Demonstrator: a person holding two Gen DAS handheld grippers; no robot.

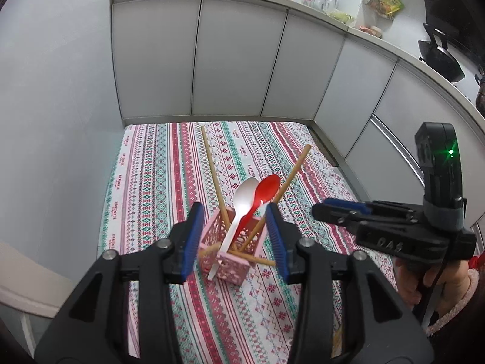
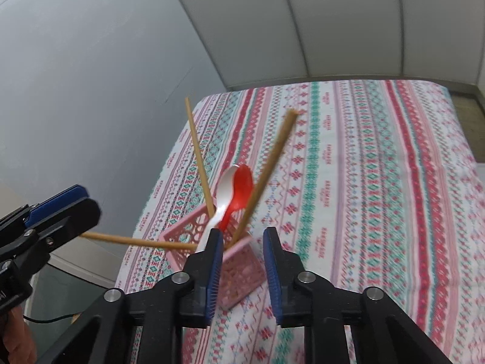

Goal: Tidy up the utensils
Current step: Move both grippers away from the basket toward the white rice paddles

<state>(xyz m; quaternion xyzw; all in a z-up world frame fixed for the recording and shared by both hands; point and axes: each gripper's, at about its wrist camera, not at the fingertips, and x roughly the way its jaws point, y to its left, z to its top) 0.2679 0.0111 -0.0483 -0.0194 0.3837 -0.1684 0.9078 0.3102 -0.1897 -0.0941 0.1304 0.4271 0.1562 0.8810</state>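
Lying tipped over on the striped patterned tablecloth (image 1: 169,163) is the pink perforated plastic utensil holder (image 1: 230,244), and it is spilling its load outward. Going left to right in the left wrist view: the left gripper (image 1: 236,236) is hovering over the holder with its jaws apart, one blue pad on each side of the basket, gripping nothing. One thin wooden chopstick (image 1: 212,170) is slanting up and away to the left, the white plastic spoon (image 1: 242,203) and the red plastic spoon (image 1: 262,195) are lying together with bowls pointing away from the camera, and a second wooden chopstick (image 1: 292,173) is angling off to the right. Farthest right, the right gripper (image 1: 336,209) is hanging beside the table, and its fingers look close together from this side angle.

Judging from this, the step in hand is righting the fallen holder, with utensils already inside but splayed. The next move seems to call for closing on the holder's walls without pinching a chopstick, then tilting it upright slowly so nothing slides out.

Only the right wrist view is showing the right gripper's (image 2: 242,261) jaws apart and empty, plus a third chopstick (image 2: 136,240) poking out sideways toward the left gripper's tips (image 2: 65,206). Only the left wrist view is showing the kitchen cabinets (image 1: 236,60) and cluttered countertop (image 1: 333,15) behind.
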